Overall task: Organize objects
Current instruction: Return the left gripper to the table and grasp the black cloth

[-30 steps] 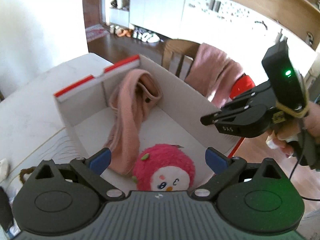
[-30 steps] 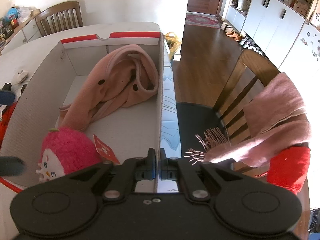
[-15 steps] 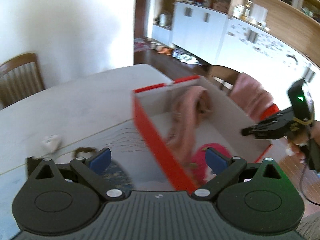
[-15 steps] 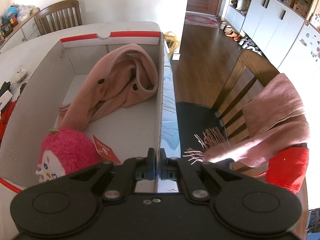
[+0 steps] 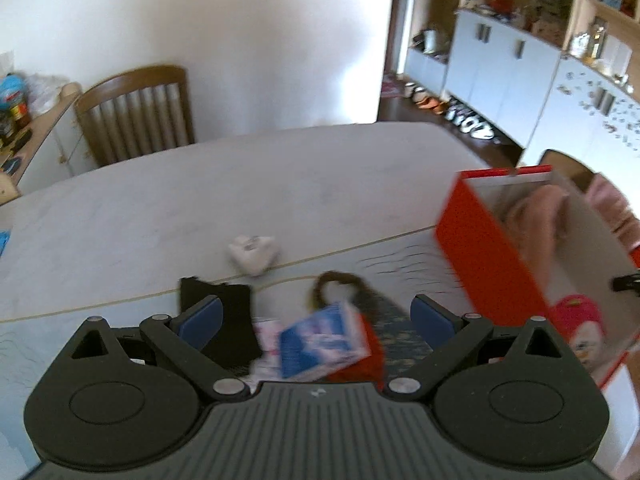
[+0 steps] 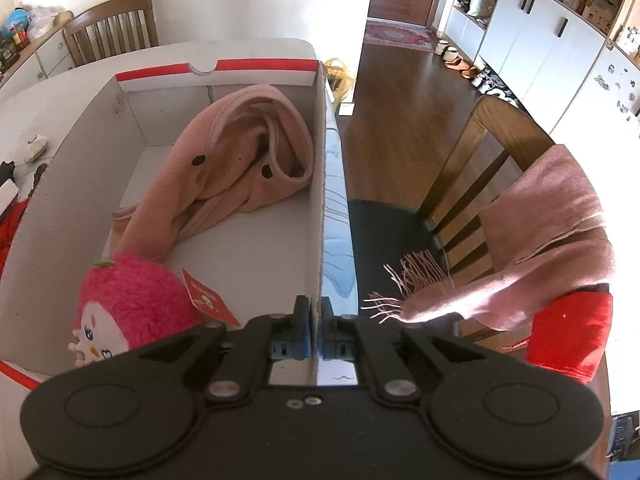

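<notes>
A red-and-white cardboard box [image 6: 256, 70] [image 5: 484, 236] stands on the table and holds a pink garment [image 6: 236, 160] and a pink plush toy [image 6: 128, 308] [image 5: 578, 324]. My right gripper [image 6: 315, 344] is shut on the box's right wall, near its front corner. My left gripper [image 5: 316, 316] is open, left of the box, above a small pile: a blue-and-white packet [image 5: 320, 342] lying on something red, a black cloth [image 5: 224, 320] and a brown hair tie [image 5: 336, 284]. Nothing sits between its fingers. A white crumpled item [image 5: 252, 254] lies farther back.
A wooden chair [image 6: 488, 168] draped with a pink scarf [image 6: 536, 232] and a red item [image 6: 572, 336] stands right of the table. Another chair [image 5: 136, 112] is at the far side. White cupboards [image 6: 540, 44] line the room's right wall.
My left gripper has swung left, from over the box interior to over the pile beside it. The right gripper has stayed shut on the box wall.
</notes>
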Available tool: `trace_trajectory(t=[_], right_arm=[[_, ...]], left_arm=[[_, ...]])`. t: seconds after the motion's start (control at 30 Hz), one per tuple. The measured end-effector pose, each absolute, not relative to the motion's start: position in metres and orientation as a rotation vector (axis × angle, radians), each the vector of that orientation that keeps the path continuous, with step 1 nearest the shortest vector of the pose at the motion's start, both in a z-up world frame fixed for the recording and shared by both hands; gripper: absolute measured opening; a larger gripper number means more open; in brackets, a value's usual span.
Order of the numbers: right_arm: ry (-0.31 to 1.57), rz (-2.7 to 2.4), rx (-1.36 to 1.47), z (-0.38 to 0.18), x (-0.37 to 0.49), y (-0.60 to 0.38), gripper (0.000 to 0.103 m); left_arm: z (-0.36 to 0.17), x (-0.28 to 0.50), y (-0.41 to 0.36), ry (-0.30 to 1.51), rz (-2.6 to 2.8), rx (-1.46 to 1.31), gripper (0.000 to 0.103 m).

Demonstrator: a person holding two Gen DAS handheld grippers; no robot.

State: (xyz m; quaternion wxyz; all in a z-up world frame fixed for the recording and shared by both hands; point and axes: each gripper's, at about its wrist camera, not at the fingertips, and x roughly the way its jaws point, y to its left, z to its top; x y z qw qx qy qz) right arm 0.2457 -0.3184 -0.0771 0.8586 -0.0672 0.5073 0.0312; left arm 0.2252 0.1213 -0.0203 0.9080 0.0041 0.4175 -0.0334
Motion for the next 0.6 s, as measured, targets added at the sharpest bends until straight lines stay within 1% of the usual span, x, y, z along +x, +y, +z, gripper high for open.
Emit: trace_trajectory(t=[0.27,0.6], right_arm=[[1.079,0.040,-0.143,-0.078,0.248,-0.312,0.005],[1.096,0.011,-0.142,-0.079,0.251,-0.309,0.006]], left_arm=[[-0.057,0.258,0.162,0.909,-0.008,0.006,0.103],[-0.102,0.289,0.186,0.989,0.042,-0.012,0.103]])
